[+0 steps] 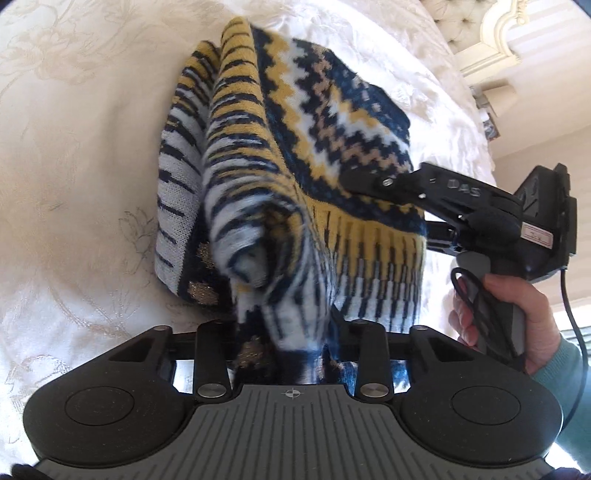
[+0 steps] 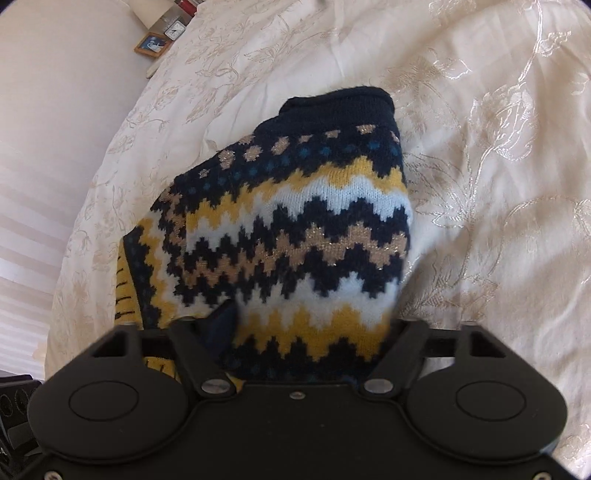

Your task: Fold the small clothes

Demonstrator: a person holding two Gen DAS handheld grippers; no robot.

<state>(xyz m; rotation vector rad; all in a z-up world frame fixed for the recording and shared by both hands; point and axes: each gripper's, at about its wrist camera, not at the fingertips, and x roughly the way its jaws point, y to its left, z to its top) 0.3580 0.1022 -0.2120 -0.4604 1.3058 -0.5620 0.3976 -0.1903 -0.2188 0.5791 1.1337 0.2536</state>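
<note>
A small knitted sweater [image 1: 295,122] with navy, yellow, white and tan zigzag bands lies partly lifted off a cream bedspread [image 1: 74,147]. Its striped inner side hangs in folds down into my left gripper [image 1: 291,332], which is shut on it; the cloth hides the fingertips. From the right, my right gripper [image 1: 354,177] pinches the sweater just above its ribbed hem, a hand [image 1: 524,310] holding the handle. In the right wrist view the sweater [image 2: 295,221] drapes into my right gripper [image 2: 295,350], with the navy collar at the far end.
The embroidered bedspread [image 2: 498,147] spreads around the sweater on all sides. A tufted headboard [image 1: 480,29] stands at the far right. Beyond the bed's edge are a framed picture [image 2: 151,44] and a small clock [image 2: 174,29].
</note>
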